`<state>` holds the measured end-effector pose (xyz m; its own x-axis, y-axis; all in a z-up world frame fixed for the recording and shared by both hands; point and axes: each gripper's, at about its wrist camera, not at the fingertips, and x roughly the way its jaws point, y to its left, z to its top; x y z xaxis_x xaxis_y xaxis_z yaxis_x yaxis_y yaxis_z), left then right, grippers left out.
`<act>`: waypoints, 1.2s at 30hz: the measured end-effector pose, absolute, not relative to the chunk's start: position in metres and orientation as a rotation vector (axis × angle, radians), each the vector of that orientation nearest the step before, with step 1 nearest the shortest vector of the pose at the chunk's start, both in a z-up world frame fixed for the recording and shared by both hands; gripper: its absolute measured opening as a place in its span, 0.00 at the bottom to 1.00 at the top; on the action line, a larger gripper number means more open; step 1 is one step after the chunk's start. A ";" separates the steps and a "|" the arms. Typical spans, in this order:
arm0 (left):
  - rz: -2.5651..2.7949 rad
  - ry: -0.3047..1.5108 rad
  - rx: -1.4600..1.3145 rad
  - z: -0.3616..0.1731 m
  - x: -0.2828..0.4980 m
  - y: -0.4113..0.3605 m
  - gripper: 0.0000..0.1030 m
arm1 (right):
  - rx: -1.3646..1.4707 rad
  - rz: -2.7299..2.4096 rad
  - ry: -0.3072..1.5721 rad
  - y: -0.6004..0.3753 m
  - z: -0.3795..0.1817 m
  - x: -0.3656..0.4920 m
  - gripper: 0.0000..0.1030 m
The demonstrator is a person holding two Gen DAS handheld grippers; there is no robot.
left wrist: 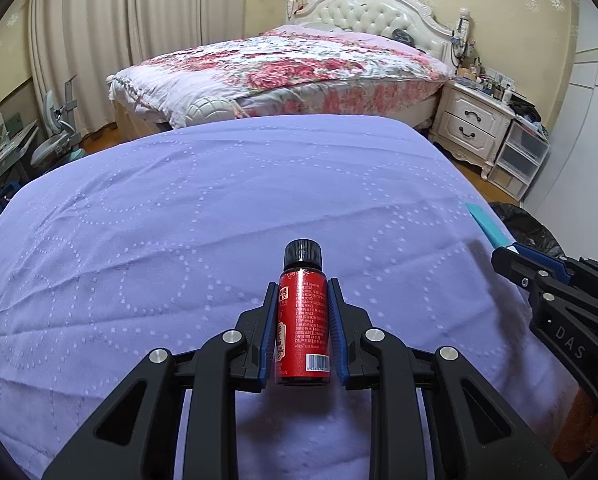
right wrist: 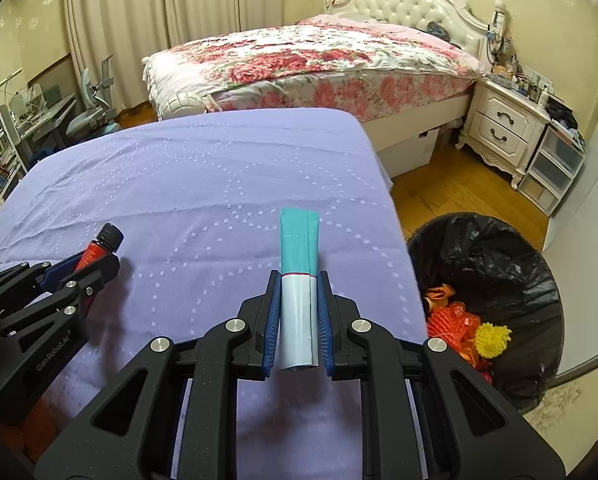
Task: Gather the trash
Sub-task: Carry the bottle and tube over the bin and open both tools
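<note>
Left gripper [left wrist: 303, 332] gripped a small red bottle [left wrist: 302, 320] with a black cap, its blue-padded fingers [left wrist: 267, 332] pressing both sides, held just above a purple quilted cloth [left wrist: 219, 208] that covered a table. Right gripper [right wrist: 298, 320] clasped a teal and white tube [right wrist: 297, 280] the same way, near the cloth's right edge. Beside that edge, on the wooden floor, stood a bin lined with a black bag [right wrist: 499, 264], holding orange netting [right wrist: 455, 324] and a yellow mesh ball [right wrist: 492, 340]. Beyond the table was a bed [left wrist: 283, 68] with a floral cover, and a white nightstand [left wrist: 473, 124] beside it.
</note>
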<state>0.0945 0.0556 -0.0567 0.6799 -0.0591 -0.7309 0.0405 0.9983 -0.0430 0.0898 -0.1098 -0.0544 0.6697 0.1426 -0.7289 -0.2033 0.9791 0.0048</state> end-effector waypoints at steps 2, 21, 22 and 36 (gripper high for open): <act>-0.068 0.814 -0.018 -0.055 0.090 0.049 0.24 | -0.072 0.185 0.803 -0.117 -0.051 0.082 0.17; -0.213 0.767 0.039 -0.037 0.072 -0.030 0.24 | 0.011 0.018 0.727 -0.212 -0.032 0.037 0.17; -0.221 0.764 0.043 -0.037 0.073 -0.035 0.24 | 0.014 0.005 0.726 -0.218 -0.032 0.037 0.17; -0.305 0.730 0.098 -0.030 0.090 -0.097 0.24 | 0.055 -0.114 0.712 -0.274 -0.034 0.042 0.17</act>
<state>0.0900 -0.0973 -0.0295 0.7035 -0.2396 -0.6692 0.3076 0.9514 -0.0172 0.0422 -0.2738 -0.0345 0.7514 -0.0856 -0.6542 0.1233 0.9923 0.0118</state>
